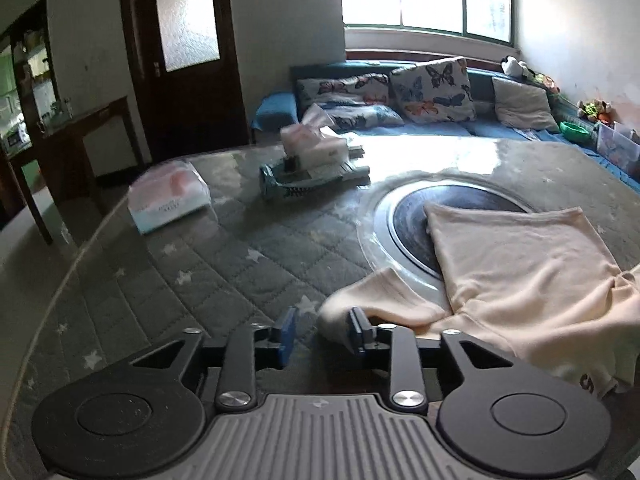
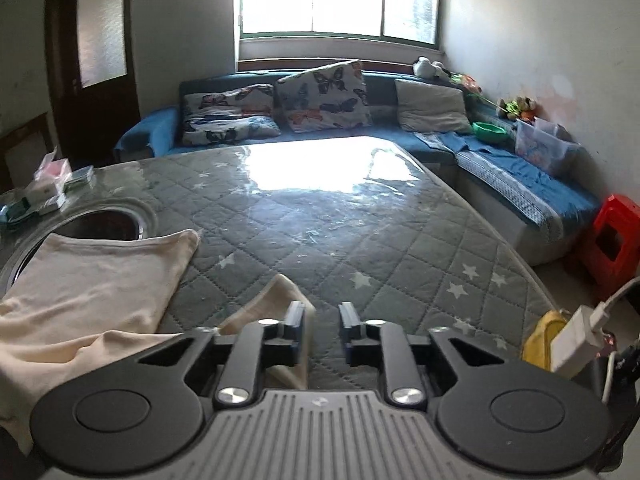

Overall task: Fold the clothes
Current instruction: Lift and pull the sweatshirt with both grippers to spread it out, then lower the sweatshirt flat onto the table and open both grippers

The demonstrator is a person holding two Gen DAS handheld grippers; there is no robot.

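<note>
A cream top lies spread on the round table, partly over the dark round hob set in its middle. One sleeve reaches toward my left gripper, whose blue-padded jaws stand apart; the cuff lies against the right pad, not pinched. In the right wrist view the top lies at the left, and its other sleeve ends beside the left pad of my right gripper. That gripper is open too, with only the grey quilted table cover showing in the gap.
A tissue pack and a tissue box on a tray sit at the table's far left. A blue sofa with butterfly cushions runs behind. A red stool stands right; a white charger and a yellow item are near the right edge.
</note>
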